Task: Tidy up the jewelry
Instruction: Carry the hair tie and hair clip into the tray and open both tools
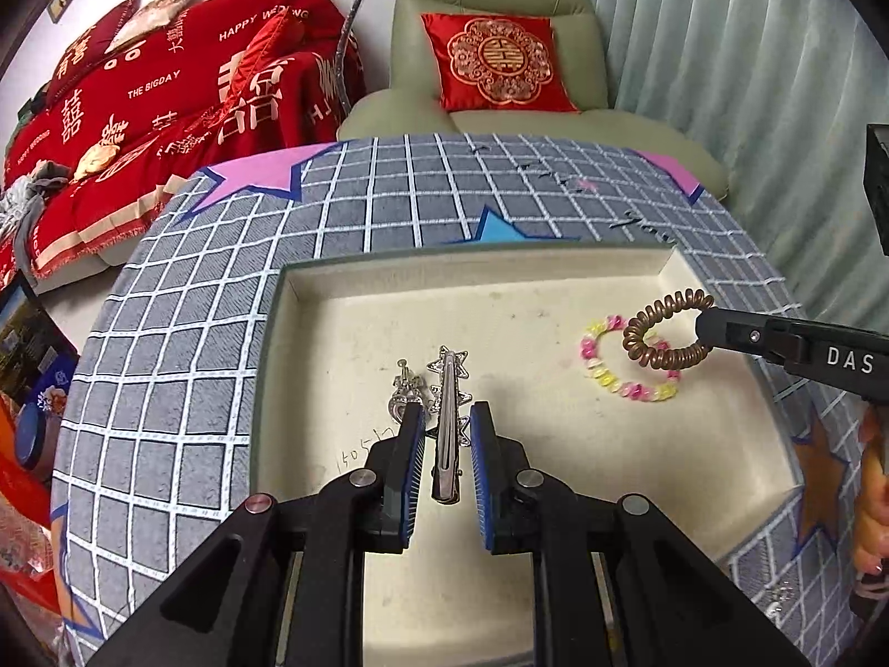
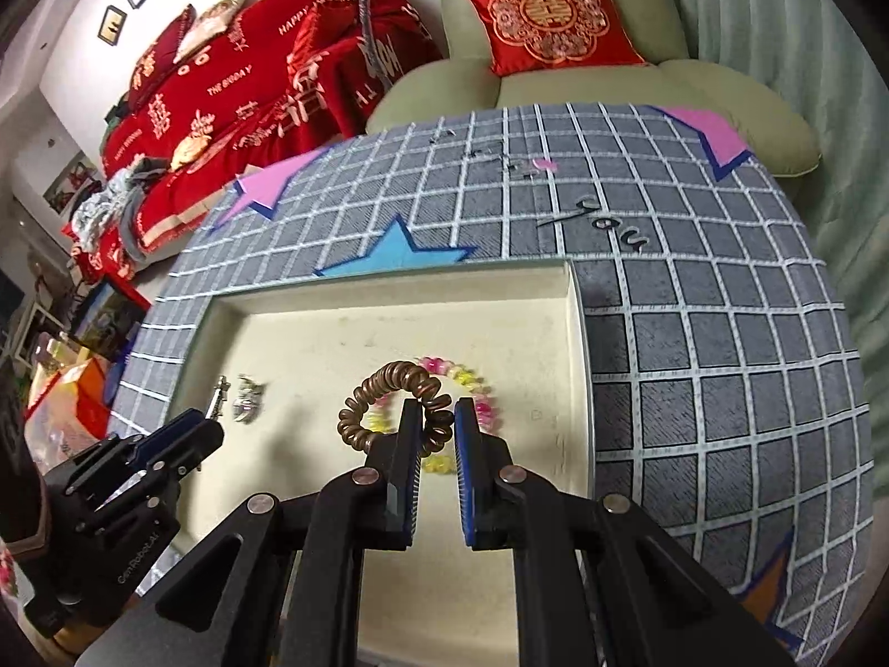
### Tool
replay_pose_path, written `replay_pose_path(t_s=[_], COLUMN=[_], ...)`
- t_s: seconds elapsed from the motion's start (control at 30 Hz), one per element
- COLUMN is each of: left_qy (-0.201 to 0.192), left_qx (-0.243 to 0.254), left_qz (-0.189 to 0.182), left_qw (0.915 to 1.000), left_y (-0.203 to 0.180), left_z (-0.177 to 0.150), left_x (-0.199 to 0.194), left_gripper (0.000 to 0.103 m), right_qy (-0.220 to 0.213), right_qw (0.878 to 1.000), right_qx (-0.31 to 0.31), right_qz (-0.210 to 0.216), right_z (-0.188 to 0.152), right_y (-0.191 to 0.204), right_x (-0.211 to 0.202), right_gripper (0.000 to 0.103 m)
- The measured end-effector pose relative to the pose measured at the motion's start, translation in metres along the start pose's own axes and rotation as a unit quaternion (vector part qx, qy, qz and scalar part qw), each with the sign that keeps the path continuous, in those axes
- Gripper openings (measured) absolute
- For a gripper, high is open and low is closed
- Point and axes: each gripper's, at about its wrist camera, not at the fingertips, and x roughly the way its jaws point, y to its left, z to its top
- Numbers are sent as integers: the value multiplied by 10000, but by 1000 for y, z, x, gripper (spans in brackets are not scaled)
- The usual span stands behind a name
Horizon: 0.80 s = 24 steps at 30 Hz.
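Observation:
A cream tray (image 1: 472, 258) (image 2: 389, 283) lies on the checked tablecloth. My left gripper (image 1: 447, 417) (image 2: 208, 422) is shut on a silver star hair clip (image 1: 446, 444), held lengthwise over the tray's near left part; in the right wrist view only the clip's tip (image 2: 219, 392) shows. A small silver charm (image 1: 401, 389) (image 2: 247, 393) lies in the tray just left of the clip. My right gripper (image 2: 436, 408) (image 1: 703, 330) is shut on a brown coil hair tie (image 2: 389, 389) (image 1: 664, 336), which hangs above a pink and yellow bead bracelet (image 1: 628, 381) (image 2: 469, 383) lying in the tray.
The round table's grey grid cloth (image 1: 183, 367) (image 2: 722, 361) has coloured stars. Behind it stand a green armchair (image 1: 489, 5) with a red cushion (image 1: 497, 61), a red-covered sofa (image 1: 166, 100) and a pale curtain (image 1: 750, 44). A person's hand (image 1: 872, 500) is at the right edge.

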Motion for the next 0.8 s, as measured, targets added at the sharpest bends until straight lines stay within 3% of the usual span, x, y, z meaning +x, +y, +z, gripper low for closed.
replay_pose_path(t_s=[0.5, 0.53, 0.57, 0.6, 0.63, 0.8], left_qy=[222, 228, 231, 234, 237, 223], left_qx=[134, 167, 200, 236, 271, 326], left_qz=[212, 244, 282, 333, 398, 449], left_qw=[9994, 9993, 9991, 9989, 9986, 9982], left_y=[-8, -9, -10, -11, -13, -16], left_z=[-9, -9, -9, -9, -9, -11], left_x=[30, 30, 30, 30, 29, 25], left_gripper=[26, 26, 26, 26, 26, 26], right_qy=[159, 162, 168, 191, 206, 65], right_qw=[9996, 9996, 9995, 9995, 9994, 9996], right_qx=[-60, -73, -75, -68, -57, -2], right_qz=[-214, -225, -239, -261, -280, -260], right_z=[-10, -10, -10, -10, -11, -13], right_y=[-6, -6, -6, -6, -5, -7], right_x=[30, 30, 30, 31, 32, 25], right_gripper=[15, 16, 26, 43, 49, 50])
